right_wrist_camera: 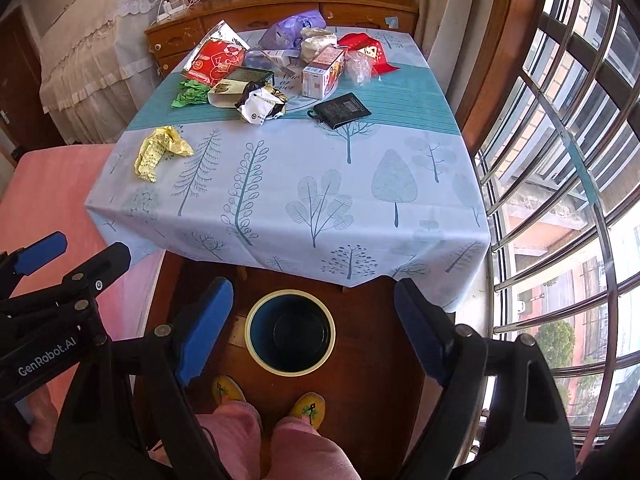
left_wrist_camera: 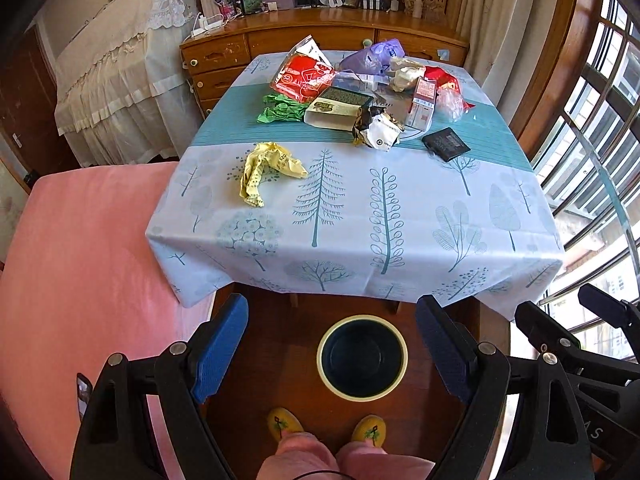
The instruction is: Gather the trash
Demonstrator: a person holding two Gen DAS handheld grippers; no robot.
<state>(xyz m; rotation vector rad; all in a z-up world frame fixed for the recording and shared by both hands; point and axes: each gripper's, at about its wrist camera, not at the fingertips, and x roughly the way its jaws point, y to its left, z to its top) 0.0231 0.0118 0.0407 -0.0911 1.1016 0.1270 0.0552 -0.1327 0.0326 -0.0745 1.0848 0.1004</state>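
Here, trash pile [left_wrist_camera: 360,92] heaped at table's far end, 12 o'clock: red packet [left_wrist_camera: 304,76], purple bag [left_wrist_camera: 372,56], cartons, green wrapper [left_wrist_camera: 282,110]. Crumpled yellow wrapper [left_wrist_camera: 268,170] lies apart, 10 o'clock of centre. Black wallet-like pouch [left_wrist_camera: 446,144] at 2 o'clock. Tree-print tablecloth [left_wrist_camera: 360,220]. Round bin [left_wrist_camera: 362,358] on floor at 6 o'clock, empty. Left gripper [left_wrist_camera: 332,344] jaws apart, holding nothing; right gripper [right_wrist_camera: 312,328] likewise. Yellow slippers [left_wrist_camera: 284,424] below bin.

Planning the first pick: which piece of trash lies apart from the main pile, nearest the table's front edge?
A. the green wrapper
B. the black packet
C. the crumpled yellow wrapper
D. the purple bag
C: the crumpled yellow wrapper lies alone on the pale part of the tablecloth, nearer the front edge than the main pile.
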